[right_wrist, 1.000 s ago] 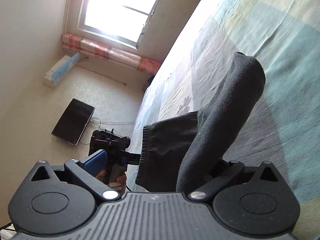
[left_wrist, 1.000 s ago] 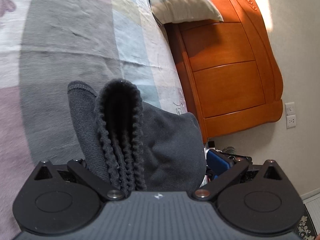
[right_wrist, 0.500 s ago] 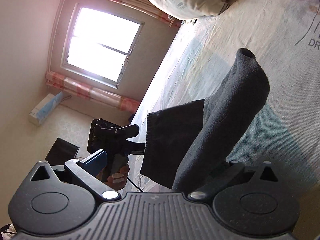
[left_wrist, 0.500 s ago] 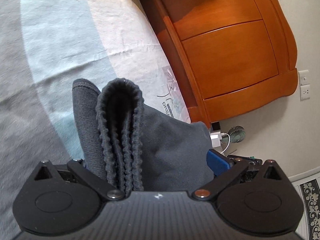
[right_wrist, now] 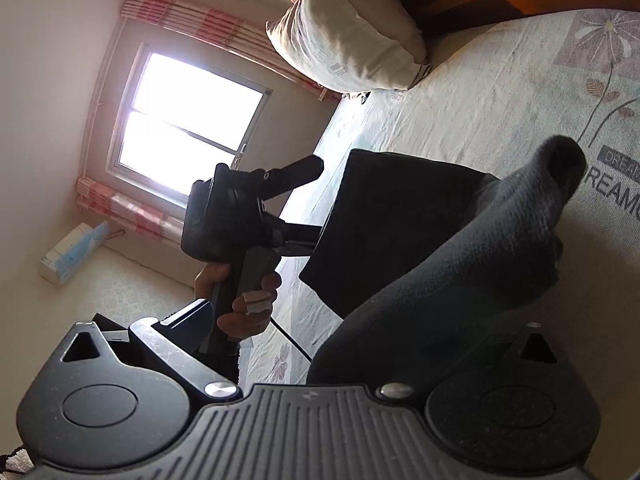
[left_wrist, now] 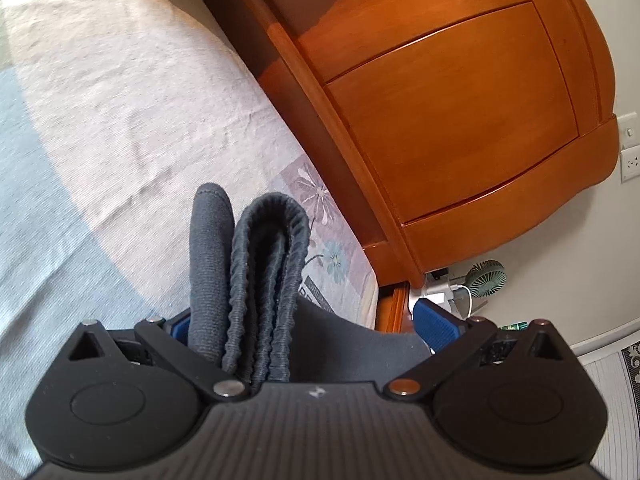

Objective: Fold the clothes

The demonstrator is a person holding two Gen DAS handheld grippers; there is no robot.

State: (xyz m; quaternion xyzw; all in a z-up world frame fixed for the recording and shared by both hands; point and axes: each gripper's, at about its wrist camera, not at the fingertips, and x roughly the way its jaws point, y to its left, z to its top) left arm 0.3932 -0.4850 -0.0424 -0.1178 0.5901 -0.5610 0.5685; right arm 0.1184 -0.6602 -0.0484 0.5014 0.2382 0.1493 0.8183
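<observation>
A dark grey folded garment (left_wrist: 264,264) with a ribbed waistband stands up between the fingers of my left gripper (left_wrist: 308,320), whose jaws are spread wide. The blue pads (left_wrist: 436,320) show on both sides of the cloth. In the right wrist view the same garment (right_wrist: 400,216) hangs as a flat panel above the bed sheet (right_wrist: 500,92). It spans from my left gripper (right_wrist: 318,206), held by a hand (right_wrist: 248,308), to my right gripper (right_wrist: 360,320). The right gripper is open; the cloth drapes over and hides its right finger, and the left finger is bare.
A patterned bed sheet (left_wrist: 120,120) lies below. The orange wooden headboard (left_wrist: 460,120) rises close ahead. A pillow (right_wrist: 352,32) leans at the head of the bed. A small fan (left_wrist: 486,280) and cables sit on the floor by the bed corner; a window (right_wrist: 188,120) is beyond.
Both grippers have carried the garment along the bed toward the headboard, which now fills more of the left view. The pillow has come into the right view. The hold looks unchanged.
</observation>
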